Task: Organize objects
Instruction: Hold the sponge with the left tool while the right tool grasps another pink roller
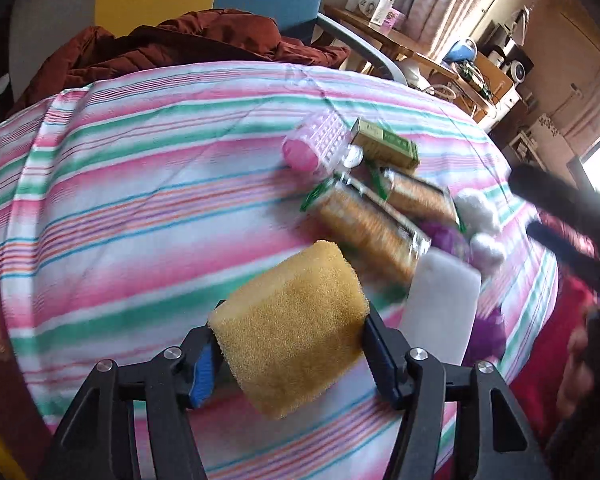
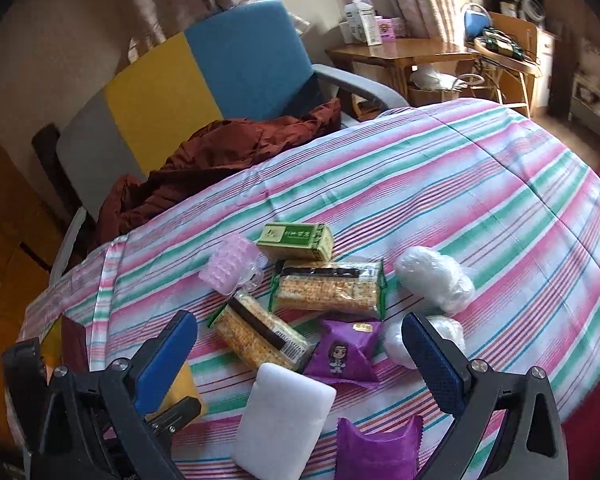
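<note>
Left gripper [image 1: 290,344] clamps the yellow sponge [image 1: 290,328], carrying it; right gripper [image 2: 296,364], wide open and empty, should next close on the white sponge [image 2: 282,420] below.

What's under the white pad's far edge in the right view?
The white pad sits on the striped cloth, its far edge overlapping a cracker pack corner and touching a purple packet. Anything beneath the pad is hidden.

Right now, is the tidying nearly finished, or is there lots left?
Lots left. Nothing looks sorted yet. The left tool is shut on the yellow sponge. The right tool is open and empty above the pile. Still jumbled on the striped sheet: two cracker packs, a green box, a pink roller, a white sponge and purple packets.
</note>
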